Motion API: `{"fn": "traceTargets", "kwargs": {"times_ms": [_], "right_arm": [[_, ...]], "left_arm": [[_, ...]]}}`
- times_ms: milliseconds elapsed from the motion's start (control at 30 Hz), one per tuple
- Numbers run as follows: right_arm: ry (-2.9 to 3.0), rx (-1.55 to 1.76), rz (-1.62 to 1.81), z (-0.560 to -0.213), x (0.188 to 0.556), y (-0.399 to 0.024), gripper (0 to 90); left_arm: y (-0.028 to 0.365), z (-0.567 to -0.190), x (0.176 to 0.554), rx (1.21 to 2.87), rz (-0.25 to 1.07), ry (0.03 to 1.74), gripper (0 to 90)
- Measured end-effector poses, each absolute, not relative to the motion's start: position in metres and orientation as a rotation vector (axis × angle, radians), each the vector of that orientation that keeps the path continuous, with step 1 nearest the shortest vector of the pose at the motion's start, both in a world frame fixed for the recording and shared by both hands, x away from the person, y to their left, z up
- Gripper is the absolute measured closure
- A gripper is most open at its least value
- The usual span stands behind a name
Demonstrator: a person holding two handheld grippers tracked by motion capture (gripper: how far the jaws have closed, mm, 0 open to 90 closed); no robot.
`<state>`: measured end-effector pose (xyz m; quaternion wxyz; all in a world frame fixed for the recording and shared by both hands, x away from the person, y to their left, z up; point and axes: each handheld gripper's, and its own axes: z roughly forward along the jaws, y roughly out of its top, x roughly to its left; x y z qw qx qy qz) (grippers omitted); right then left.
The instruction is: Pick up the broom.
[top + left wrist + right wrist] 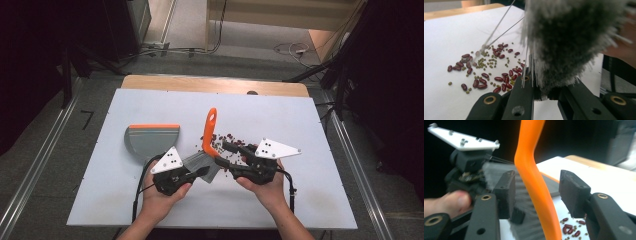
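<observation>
Bushy grey bristles (571,42), curved glossy orange handle (534,182), scattered oval beans (486,70)

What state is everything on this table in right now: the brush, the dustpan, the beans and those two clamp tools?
Brush: handle up, bristles clamped.
Dustpan: flat, untouched.
Beans: scattered loose on the table.
Left gripper: shut on the bristles.
Right gripper: open around the orange handle.

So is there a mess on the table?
Yes. Small red and green beans lie spilled loose on the white table, beside the grey-bristled brush with the orange handle. The grey dustpan with the orange edge sits apart from them.
</observation>
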<state>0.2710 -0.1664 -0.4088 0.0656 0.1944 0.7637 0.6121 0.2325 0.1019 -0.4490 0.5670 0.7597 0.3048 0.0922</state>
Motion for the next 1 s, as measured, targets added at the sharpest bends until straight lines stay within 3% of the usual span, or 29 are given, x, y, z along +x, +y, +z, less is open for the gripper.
{"fn": "traceTargets", "kwargs": {"times_ms": [433, 533, 700, 867, 1000], "right_arm": [[2.565, 0.438, 1.927, -0.423, 0.280, -0.161, 52.1], [2.589, 0.426, 1.941, -0.426, 0.281, -0.159, 53.4], [2.631, 0.422, 1.981, -0.432, 0.282, -0.160, 67.0], [2.633, 0.428, 1.980, -0.430, 0.279, -0.161, 67.9], [2.612, 0.440, 1.923, -0.426, 0.274, -0.158, 68.1]], "left_arm": [[0.106, -0.448, 0.232, 1.816, 0.040, 0.485, 85.6], [0.105, -0.449, 0.233, 1.816, 0.016, 0.470, 85.6], [0.106, -0.450, 0.234, 1.813, -0.014, 0.459, 85.6], [0.107, -0.452, 0.235, 1.801, -0.040, 0.455, 84.6], [0.111, -0.455, 0.234, 1.782, -0.031, 0.494, 76.3]]}}
